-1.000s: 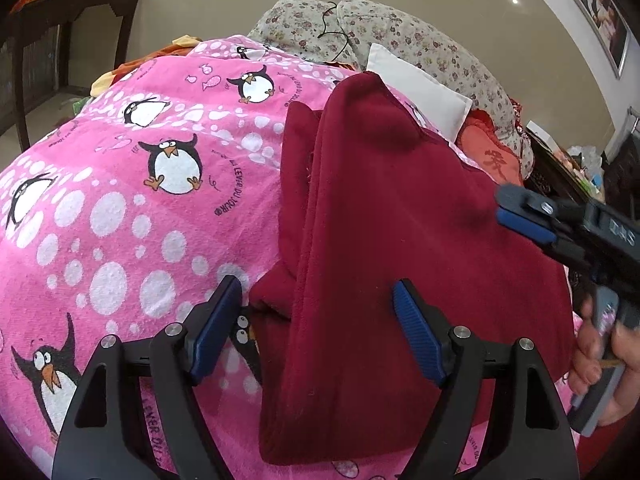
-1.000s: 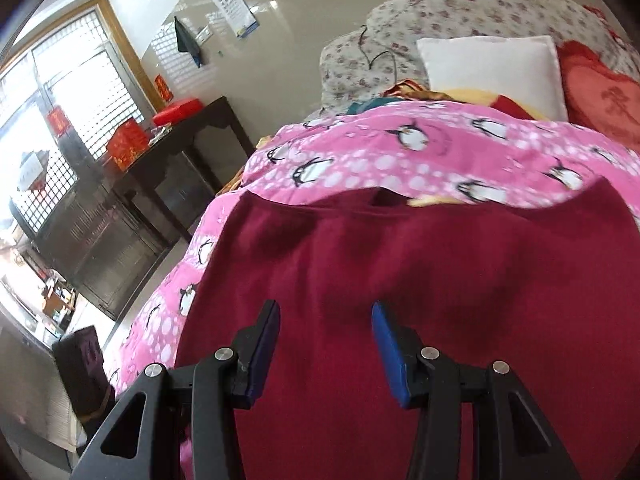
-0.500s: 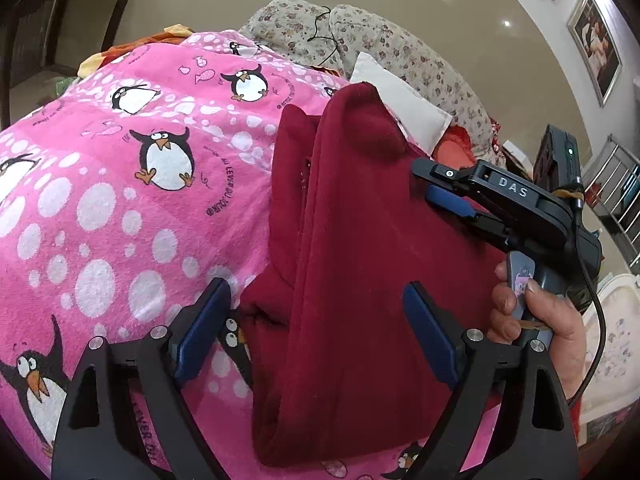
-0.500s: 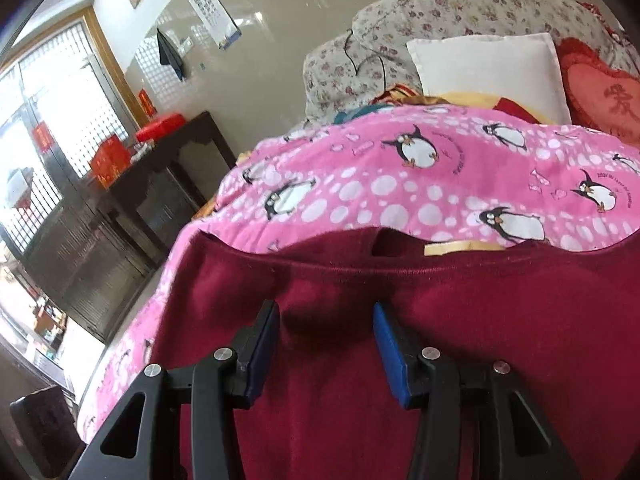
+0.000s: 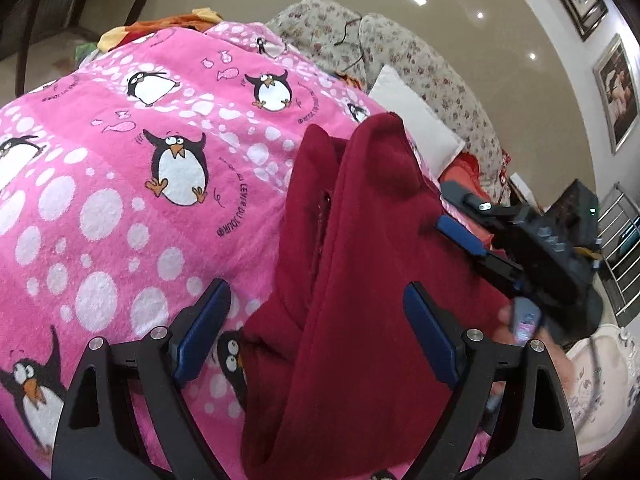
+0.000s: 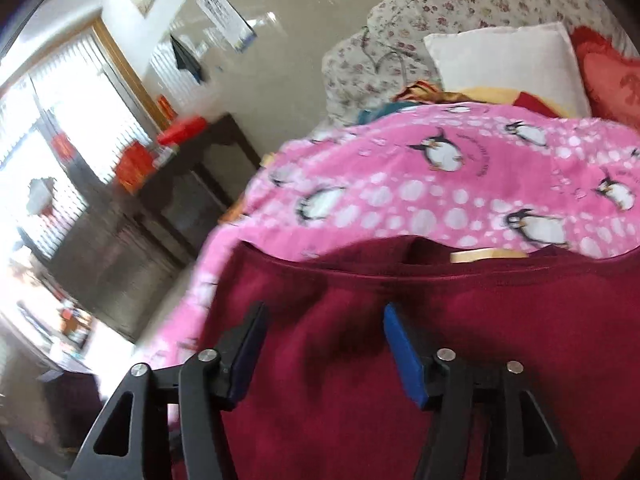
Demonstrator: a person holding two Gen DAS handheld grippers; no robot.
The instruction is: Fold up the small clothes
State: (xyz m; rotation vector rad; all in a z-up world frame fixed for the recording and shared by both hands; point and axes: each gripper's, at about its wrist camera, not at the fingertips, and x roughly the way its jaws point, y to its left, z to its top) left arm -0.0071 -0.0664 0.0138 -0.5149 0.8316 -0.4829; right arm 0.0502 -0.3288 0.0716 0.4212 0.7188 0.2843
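A dark red knit garment (image 5: 360, 280) lies partly folded on a pink penguin blanket (image 5: 120, 168); one side is folded over lengthwise. My left gripper (image 5: 316, 320) is open and empty, just above the garment's near end. My right gripper (image 5: 464, 236) reaches over the garment's right side in the left wrist view. In the right wrist view the right gripper (image 6: 324, 344) is open and empty above the garment (image 6: 400, 360), a little short of its neckline edge (image 6: 460, 268).
A white pillow (image 6: 508, 64), a red cushion (image 6: 612, 80) and floral bedding (image 6: 440, 12) lie at the bed's head. A dark wooden table (image 6: 192, 184) with red boxes stands beside the bed, near the window. A metal rack (image 5: 616, 248) stands at the right.
My right gripper has moved forward over the garment towards its neckline edge and turned left. My left gripper has shifted slightly and stays open. The garment has not moved.
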